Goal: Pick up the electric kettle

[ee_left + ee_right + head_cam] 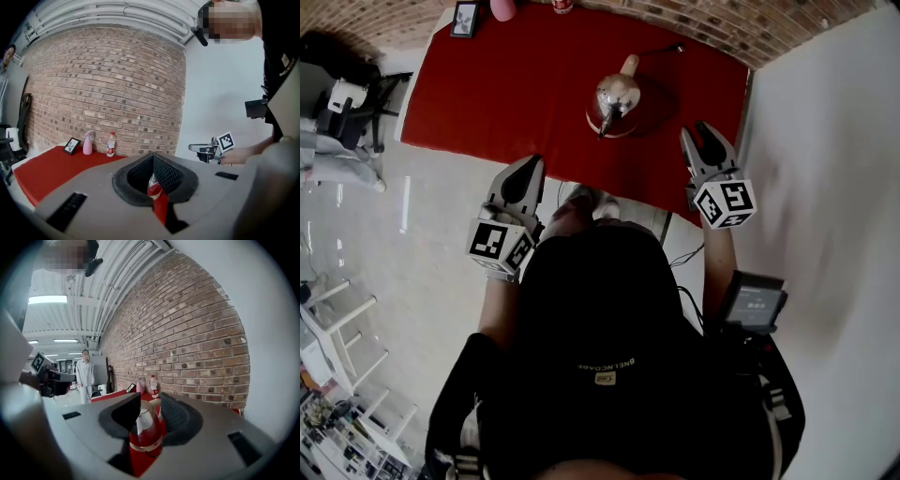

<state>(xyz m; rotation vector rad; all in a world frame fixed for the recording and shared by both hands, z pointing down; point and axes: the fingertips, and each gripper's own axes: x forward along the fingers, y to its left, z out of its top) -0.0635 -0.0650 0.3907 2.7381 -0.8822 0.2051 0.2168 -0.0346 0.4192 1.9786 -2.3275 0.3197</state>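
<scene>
One shiny round steel electric kettle (pixel 615 101) (cream handle) sat mid red table (pixel 487 94). Far edge: one pink spray bottle (pixel 87 143), one clear plastic bottle (pixel 110 144), one black picture frame (pixel 71 146). Two grippers: left gripper (pixel 532 163) pressed together, right gripper (pixel 696 133) spread, holding nothing.

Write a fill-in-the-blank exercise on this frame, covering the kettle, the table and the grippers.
1. The kettle stands on a ___ table.
2. Of the left gripper and the right gripper, only the ___ one has its jaws apart.
3. Behind the table rises a ___ wall.
4. The spray bottle by that wall is ___.

Missing words: red; right; brick; pink.
</scene>
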